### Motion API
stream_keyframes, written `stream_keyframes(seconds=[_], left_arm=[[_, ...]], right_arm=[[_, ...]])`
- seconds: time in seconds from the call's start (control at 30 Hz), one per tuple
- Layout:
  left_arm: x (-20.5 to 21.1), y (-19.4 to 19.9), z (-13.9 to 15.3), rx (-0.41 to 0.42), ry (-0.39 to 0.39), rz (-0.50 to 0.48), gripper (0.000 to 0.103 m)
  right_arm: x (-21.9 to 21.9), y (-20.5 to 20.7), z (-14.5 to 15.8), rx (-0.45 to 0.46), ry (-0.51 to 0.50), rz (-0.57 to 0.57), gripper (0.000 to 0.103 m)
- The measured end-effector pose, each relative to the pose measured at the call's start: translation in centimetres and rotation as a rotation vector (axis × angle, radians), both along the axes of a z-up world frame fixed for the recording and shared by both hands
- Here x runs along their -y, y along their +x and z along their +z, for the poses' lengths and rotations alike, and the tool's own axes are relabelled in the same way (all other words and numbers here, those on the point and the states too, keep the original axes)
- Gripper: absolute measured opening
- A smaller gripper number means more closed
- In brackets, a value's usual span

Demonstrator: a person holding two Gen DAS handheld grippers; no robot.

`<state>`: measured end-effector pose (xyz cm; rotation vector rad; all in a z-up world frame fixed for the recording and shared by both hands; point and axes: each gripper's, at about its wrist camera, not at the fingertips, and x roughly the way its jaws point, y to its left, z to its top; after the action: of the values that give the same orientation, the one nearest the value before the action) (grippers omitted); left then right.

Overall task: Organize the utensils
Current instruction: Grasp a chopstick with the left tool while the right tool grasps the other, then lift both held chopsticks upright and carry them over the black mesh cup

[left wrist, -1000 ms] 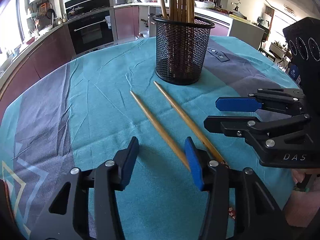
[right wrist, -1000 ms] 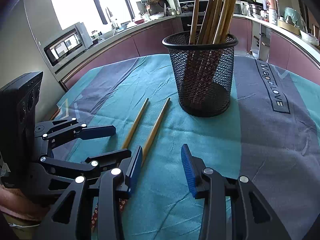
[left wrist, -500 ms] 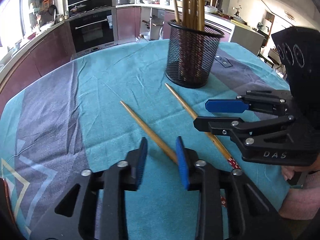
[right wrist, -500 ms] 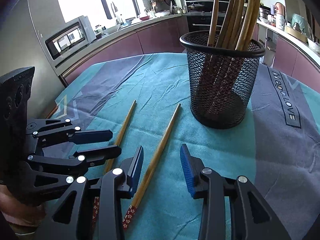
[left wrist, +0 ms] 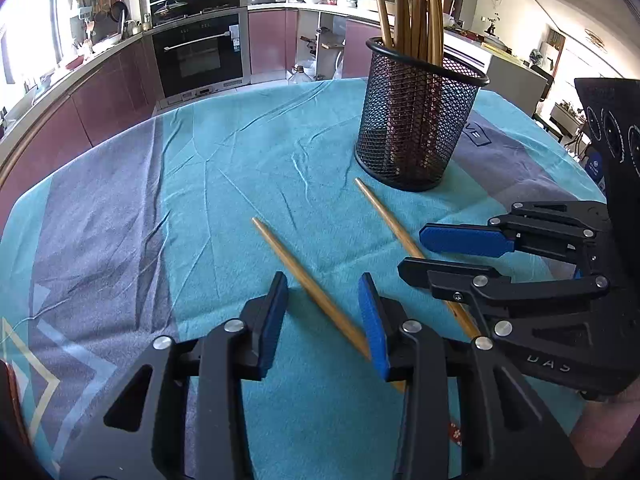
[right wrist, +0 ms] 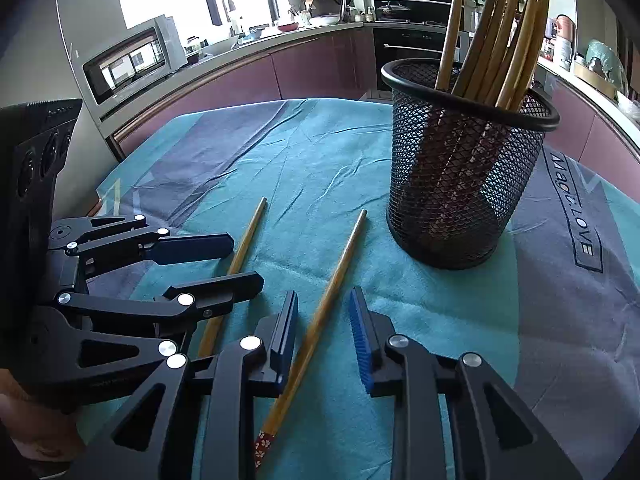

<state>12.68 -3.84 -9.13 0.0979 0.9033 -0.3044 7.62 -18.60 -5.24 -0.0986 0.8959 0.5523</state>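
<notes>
Two bamboo chopsticks lie side by side on the teal tablecloth. The left chopstick (left wrist: 304, 276) runs between the fingers of my left gripper (left wrist: 322, 312), whose jaws are closing, with a gap still showing at the blue pads. The right chopstick (right wrist: 336, 276) lies between the fingers of my right gripper (right wrist: 322, 320), also closing, its pads not pressing on it. From the other side, each view shows the other gripper: right gripper (left wrist: 440, 256), left gripper (right wrist: 246, 262). A black mesh cup (left wrist: 416, 120) (right wrist: 460, 184) holding several upright chopsticks stands just beyond them.
The tablecloth (left wrist: 224, 168) covers a round table, with its far edge behind the cup. Kitchen cabinets and an oven (left wrist: 200, 56) lie beyond, and a microwave (right wrist: 128, 60) is at the left. A person's hand (left wrist: 600, 432) holds the right gripper.
Both grippers have shifted sideways so that each now has a chopstick between its fingers. Both pairs of jaws have narrowed. The chopsticks and the cup have stayed in place.
</notes>
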Motion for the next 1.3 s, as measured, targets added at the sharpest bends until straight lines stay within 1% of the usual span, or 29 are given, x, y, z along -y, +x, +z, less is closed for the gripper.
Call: stream_keyframes(seconds=[0.07,0.1,0.2,0.33,0.5,0.67,0.77,1.07,1.3], left_arm=[[0.3,0.0,0.0,0.003,0.005,-0.002,0.027],[0.4,0.0,0.0,0.001,0.000,-0.003,0.019],[0.6,-0.1,0.1,-0.001,-0.009,-0.016,0.015],[0.4,-0.1,0.1,-0.012,-0.025,-0.010,0.015],[0.4,-0.1,0.0,-0.007,-0.012,-0.008,0.017],[0.6,-0.1,-0.1,-0.005,-0.012,0.004,0.017],[0.7,0.1,-0.2,-0.007,-0.020,0.020,0.014],[0.6,-0.1,-0.1,-0.006,-0.033,0.043,0.008],[0.0,-0.5,0.5,0.007,-0.043,0.044,0.007]], right_arm=[[0.1,0.1,0.0,0.001,-0.005,-0.006,0.017],[0.1,0.1,0.0,0.000,-0.002,-0.005,0.012],[0.3,0.1,0.0,-0.004,0.001,-0.001,0.010],[0.7,0.1,0.0,-0.010,0.001,-0.002,0.009],[0.6,0.2,0.0,-0.007,-0.004,0.000,0.010],[0.7,0.4,0.0,-0.013,0.015,-0.010,0.008],[1.1,0.5,0.0,-0.018,0.028,-0.017,0.005],[1.9,0.2,0.5,-0.022,0.074,-0.007,0.005],[3.0,-0.4,1.3,-0.019,0.131,0.005,0.005]])
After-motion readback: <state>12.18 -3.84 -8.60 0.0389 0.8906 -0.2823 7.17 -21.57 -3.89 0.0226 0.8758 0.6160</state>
